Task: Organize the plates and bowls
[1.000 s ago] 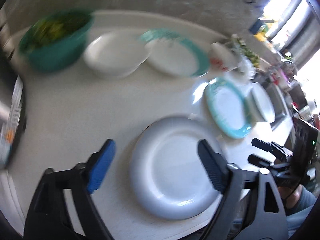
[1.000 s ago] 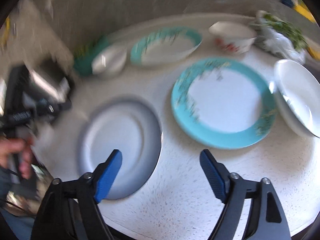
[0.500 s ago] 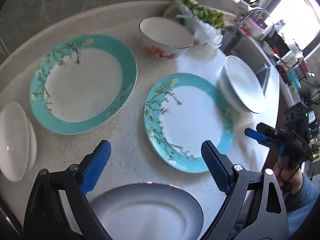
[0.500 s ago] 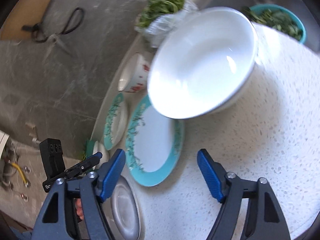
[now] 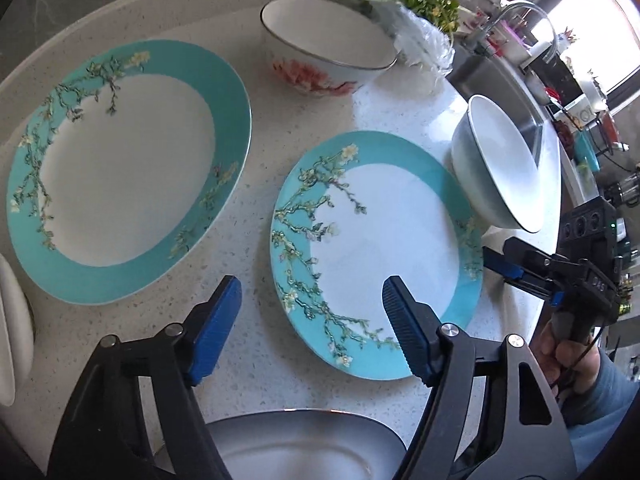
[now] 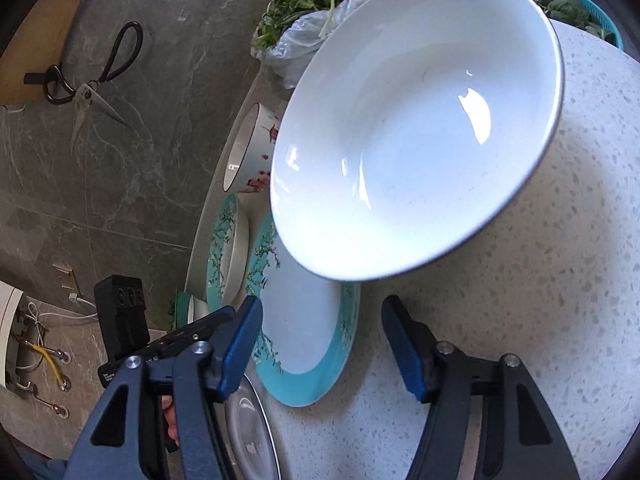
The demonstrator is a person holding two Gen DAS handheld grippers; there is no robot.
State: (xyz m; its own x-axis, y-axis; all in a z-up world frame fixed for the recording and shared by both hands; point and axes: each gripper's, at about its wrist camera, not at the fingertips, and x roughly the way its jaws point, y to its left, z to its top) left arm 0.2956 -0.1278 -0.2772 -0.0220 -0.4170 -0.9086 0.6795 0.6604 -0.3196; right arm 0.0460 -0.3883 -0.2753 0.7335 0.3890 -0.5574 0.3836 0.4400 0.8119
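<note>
- Speckled pale stone countertop (image 5: 256,360), rounded along its far edge, matte and grainy, carrying all the crockery below.
- Large round teal-rimmed plate (image 5: 120,168) at left in the left wrist view, glossy white centre, blossom-branch print on the band, lying flat.
- Smaller teal-rimmed plate (image 5: 376,248) of the same pattern just right of it, flat on the stone; seen edge-on in the right wrist view (image 6: 304,340), partly under the bowl's rim.
- Wide white bowl (image 6: 416,128), smooth glazed ceramic with a thin dark rim, shallow and round, standing at the smaller plate's right edge (image 5: 504,168).
- Grey metal plate (image 5: 304,444), dull sheen, oval well, at the near edge of the counter.
- Deeper white bowl with red flower print (image 5: 324,48) behind the plates, upright, thin dark rim.
- Crinkled clear plastic bag of leafy greens (image 5: 412,20) just beside that bowl.
- Left gripper (image 5: 312,328): black frame, ribbed blue pads, jaws closing, straddling the near left rim of the smaller plate, not pressing on it.
- Right gripper (image 6: 320,352): same build, jaws closing over that plate's far rim below the white bowl, gripping nothing.
- Black-handled scissors (image 6: 92,84) hanging on the grey marbled wall.
</note>
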